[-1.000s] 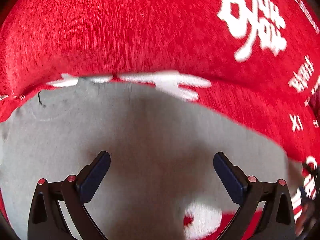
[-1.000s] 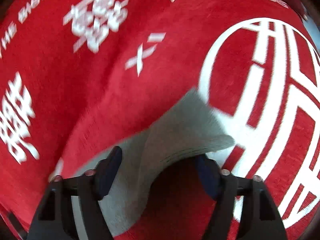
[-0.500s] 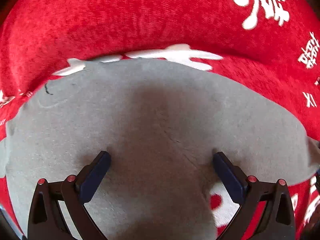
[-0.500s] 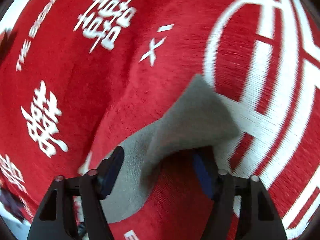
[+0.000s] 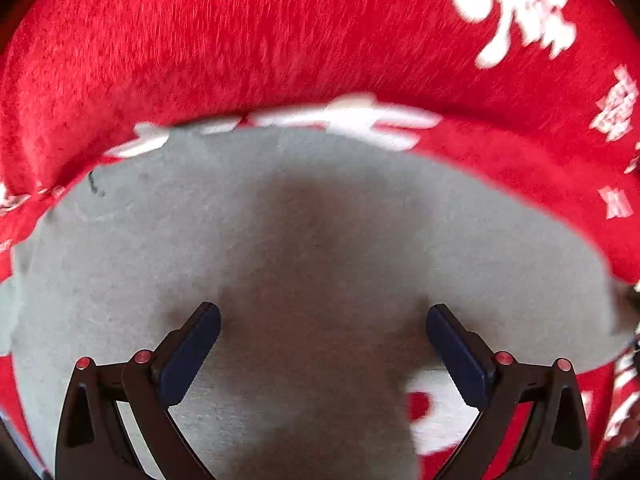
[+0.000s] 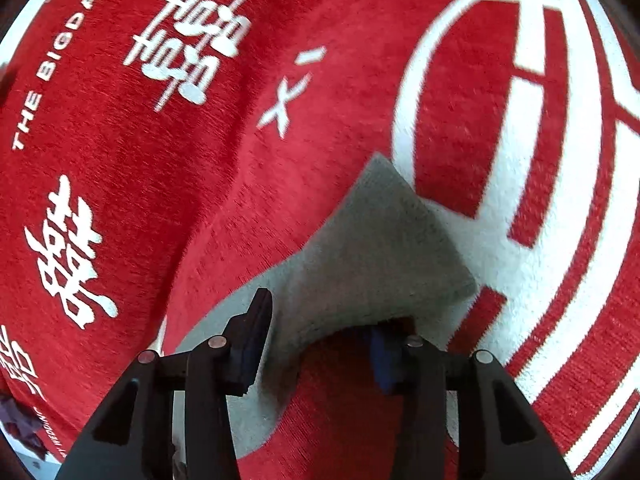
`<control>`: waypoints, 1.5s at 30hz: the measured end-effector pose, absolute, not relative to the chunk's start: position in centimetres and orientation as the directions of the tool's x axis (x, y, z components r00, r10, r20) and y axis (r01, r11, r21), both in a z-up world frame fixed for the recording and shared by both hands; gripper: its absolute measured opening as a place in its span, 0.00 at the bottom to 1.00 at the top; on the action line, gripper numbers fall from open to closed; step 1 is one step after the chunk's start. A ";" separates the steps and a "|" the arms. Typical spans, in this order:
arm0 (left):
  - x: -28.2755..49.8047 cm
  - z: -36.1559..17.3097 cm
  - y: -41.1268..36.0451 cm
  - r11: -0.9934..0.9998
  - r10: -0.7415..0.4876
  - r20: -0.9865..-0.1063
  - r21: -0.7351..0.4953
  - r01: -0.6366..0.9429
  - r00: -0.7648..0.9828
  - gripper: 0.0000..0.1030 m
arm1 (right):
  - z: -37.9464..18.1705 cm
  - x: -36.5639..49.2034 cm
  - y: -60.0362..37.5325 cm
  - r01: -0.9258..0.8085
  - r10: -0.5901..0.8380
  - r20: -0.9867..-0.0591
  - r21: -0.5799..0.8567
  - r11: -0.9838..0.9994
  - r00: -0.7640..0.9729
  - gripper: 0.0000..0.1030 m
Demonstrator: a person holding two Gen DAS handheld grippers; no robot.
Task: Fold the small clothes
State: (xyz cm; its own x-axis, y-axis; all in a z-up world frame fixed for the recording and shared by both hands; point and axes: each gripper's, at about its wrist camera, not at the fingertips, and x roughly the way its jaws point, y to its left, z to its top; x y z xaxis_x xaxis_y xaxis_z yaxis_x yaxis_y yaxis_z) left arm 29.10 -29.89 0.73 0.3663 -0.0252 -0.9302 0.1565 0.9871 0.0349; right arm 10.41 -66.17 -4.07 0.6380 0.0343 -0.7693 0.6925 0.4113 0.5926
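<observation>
A small grey cloth [image 5: 320,220] lies on a red blanket [image 5: 240,40] printed with white characters. Close above the cloth's middle, my left gripper [image 5: 322,312] stands wide open with nothing between its fingers. In the right wrist view, one corner of the grey cloth [image 6: 380,248] arches up off the red blanket [image 6: 160,180]. My right gripper [image 6: 320,320] straddles that raised edge and its jaws are closing. The cloth is between them and drapes over the right finger, hiding most of its blue pad. A gap still shows between the pads and the cloth.
A large white ring emblem [image 6: 520,120] on the blanket lies just right of the cloth's corner. The blanket rises in a soft ridge [image 5: 280,92] behind the cloth. A pale floor edge [image 6: 24,32] shows at the far left, beyond the blanket.
The right jaws have narrowed markedly around the cloth's raised edge. In the left wrist view the grey cloth now fills more of the picture than a second ago; the left jaws stay wide.
</observation>
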 end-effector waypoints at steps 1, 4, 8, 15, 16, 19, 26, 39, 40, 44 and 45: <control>29.1 0.5 -29.9 0.987 -0.041 -0.925 0.022 0.162 0.378 1.00 | -3.4 11.0 -65.6 0.689 0.007 -0.786 0.546 0.476 0.618 0.21; 29.4 1.0 -29.4 0.986 -0.064 -0.930 -0.002 0.167 0.363 1.00 | -2.4 11.9 -64.0 0.664 -0.034 -0.790 0.491 0.564 0.612 0.07; 28.4 2.4 -27.9 0.990 -0.043 -0.904 0.019 0.141 0.425 1.00 | 0.0 12.6 -61.7 0.610 -0.129 -0.753 0.408 0.679 0.646 0.06; 27.2 2.9 -23.7 0.991 -0.023 -0.902 0.036 0.126 0.431 1.00 | 4.0 13.4 -56.2 0.495 -0.218 -0.660 0.265 0.828 0.718 0.06; 26.9 2.8 -22.7 0.992 -0.025 -0.905 0.029 0.121 0.424 1.00 | 4.3 13.3 -56.0 0.487 -0.220 -0.660 0.251 0.837 0.718 0.06; 26.7 1.9 -21.5 0.994 -0.036 -0.914 0.011 0.112 0.404 1.00 | 3.6 12.2 -58.0 0.469 -0.116 -0.662 0.384 0.795 0.740 0.06; 26.2 1.7 -20.0 0.995 -0.079 -0.911 -0.045 0.092 0.404 1.00 | 5.2 10.1 -57.6 0.463 -0.156 -0.610 0.386 0.798 0.777 0.06; 26.1 4.1 -5.1 0.980 -0.070 -0.890 -0.147 -0.138 0.450 1.00 | 11.6 19.0 -36.4 0.150 -0.063 -0.548 0.115 0.982 0.834 0.06; 25.8 4.0 -4.0 0.976 -0.068 -0.890 -0.153 -0.155 0.451 1.00 | 11.7 19.7 -33.9 0.110 -0.044 -0.546 0.090 0.990 0.837 0.06; 24.6 4.0 2.2 0.951 -0.050 -0.888 -0.182 -0.250 0.457 1.00 | 10.9 22.2 -23.6 -0.031 0.025 -0.559 -0.002 1.000 0.829 0.05; 24.4 3.9 3.3 0.946 -0.048 -0.889 -0.186 -0.264 0.455 1.00 | 10.4 22.7 -21.4 -0.064 0.043 -0.568 -0.018 0.998 0.822 0.06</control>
State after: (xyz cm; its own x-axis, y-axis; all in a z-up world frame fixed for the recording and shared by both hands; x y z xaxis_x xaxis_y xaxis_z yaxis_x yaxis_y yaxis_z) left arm 24.37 3.29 3.85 0.4549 -0.0479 -0.8893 -0.2641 0.9464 -0.1861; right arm 22.66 -21.42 10.41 0.8220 0.0426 -0.5679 -0.0642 0.9978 -0.0180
